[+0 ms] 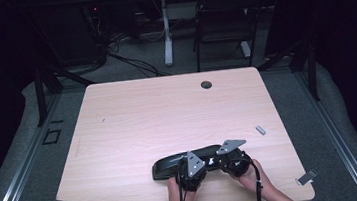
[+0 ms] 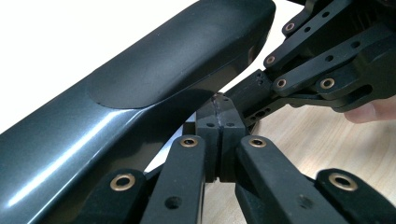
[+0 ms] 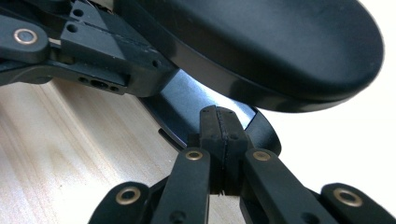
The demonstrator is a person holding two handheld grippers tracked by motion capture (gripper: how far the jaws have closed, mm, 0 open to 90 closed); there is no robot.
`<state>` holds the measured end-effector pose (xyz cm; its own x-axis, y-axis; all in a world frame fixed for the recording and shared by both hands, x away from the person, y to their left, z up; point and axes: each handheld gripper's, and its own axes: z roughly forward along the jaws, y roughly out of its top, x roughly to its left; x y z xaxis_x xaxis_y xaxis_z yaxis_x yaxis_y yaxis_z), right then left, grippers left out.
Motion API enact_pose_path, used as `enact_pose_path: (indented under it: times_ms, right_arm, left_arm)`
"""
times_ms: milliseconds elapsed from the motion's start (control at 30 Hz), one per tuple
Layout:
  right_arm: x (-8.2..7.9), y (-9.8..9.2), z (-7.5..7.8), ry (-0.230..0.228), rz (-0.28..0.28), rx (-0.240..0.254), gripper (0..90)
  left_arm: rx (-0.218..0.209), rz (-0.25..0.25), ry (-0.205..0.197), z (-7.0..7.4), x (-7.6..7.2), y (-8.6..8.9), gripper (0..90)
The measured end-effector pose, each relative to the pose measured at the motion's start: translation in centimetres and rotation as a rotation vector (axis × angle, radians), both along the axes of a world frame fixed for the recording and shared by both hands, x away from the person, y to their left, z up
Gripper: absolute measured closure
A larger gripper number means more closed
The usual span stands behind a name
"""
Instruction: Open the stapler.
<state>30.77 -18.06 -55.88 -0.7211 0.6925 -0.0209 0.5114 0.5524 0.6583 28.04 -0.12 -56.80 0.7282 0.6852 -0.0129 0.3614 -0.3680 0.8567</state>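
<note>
Both tools, left (image 1: pixel 190 172) and right (image 1: pixel 225 160), jaws together, against unlabelled black case (image 1: pixel 170 164) on table (image 1: pixel 133 115).

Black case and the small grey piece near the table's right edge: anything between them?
Nothing: in the high view, bare wood separates the black case from the small grey piece.

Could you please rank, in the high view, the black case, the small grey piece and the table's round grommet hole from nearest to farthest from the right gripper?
1. Black case, right at the right gripper, to its left.
2. Small grey piece, right of it, farther back.
3. Round grommet hole, at the table's far edge.
</note>
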Motion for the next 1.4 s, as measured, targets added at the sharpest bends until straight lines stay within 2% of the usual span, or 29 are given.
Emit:
enact_pose_path:
  times_ms: [100,133,267,300,400,467,567,667,867,900,1000,1233,1333,1400]
  right_arm:
    - [0.0,0.0,0.0,0.002,0.002,-0.002,90.0]
    - [0.1,0.0,0.1,0.01,-0.001,-0.014,90.0]
    - [0.3,-0.2,0.2,0.03,0.001,-0.007,90.0]
    - [0.3,-0.2,0.2,0.027,-0.006,-0.001,90.0]
    - [0.3,-0.3,0.1,0.031,-0.008,0.005,90.0]
    - [0.3,-0.4,0.0,0.042,-0.014,0.031,90.0]
    - [0.2,-0.2,0.2,0.033,-0.015,0.002,90.0]
    - [0.1,-0.1,0.1,0.023,-0.021,0.001,90.0]
    - [0.2,-0.4,0.0,0.031,-0.018,0.018,90.0]
    - [0.2,-0.3,0.0,0.03,-0.019,0.02,90.0]
    - [0.2,-0.4,0.0,0.033,-0.02,0.021,90.0]
    - [0.3,-0.3,0.1,0.042,-0.022,0.017,90.0]
    - [0.4,-0.4,0.1,0.049,-0.021,0.023,90.0]
    - [0.5,-0.5,0.2,0.064,-0.021,0.031,90.0]
  left_arm:
    - [-0.006,-0.001,0.009,-0.1,0.2,0.0,90.0]
    - [-0.011,0.004,0.015,-0.1,0.2,-0.1,90.0]
    - [-0.014,0.008,0.019,-0.2,0.4,-0.4,90.0]
    - [-0.017,0.018,0.034,-0.3,0.5,-0.4,90.0]
    - [-0.02,0.023,0.038,-0.3,0.6,-0.5,90.0]
    - [-0.033,0.026,0.04,-0.3,0.5,-0.5,90.0]
    - [-0.038,0.023,0.037,-0.2,0.4,-0.7,90.0]
    - [-0.021,0.017,0.035,0.0,0.4,-0.9,90.0]
    - [-0.024,0.025,0.041,0.1,0.3,-0.9,90.0]
    - [-0.039,0.033,0.059,0.2,0.4,-0.9,90.0]
    - [-0.044,0.035,0.079,0.3,0.5,-0.9,90.0]
    - [-0.054,0.047,0.068,0.1,0.3,-1.0,90.0]
    - [-0.059,0.077,0.064,-0.1,0.2,-1.4,90.0]
    - [-0.046,0.093,0.049,-0.2,0.2,-1.6,90.0]
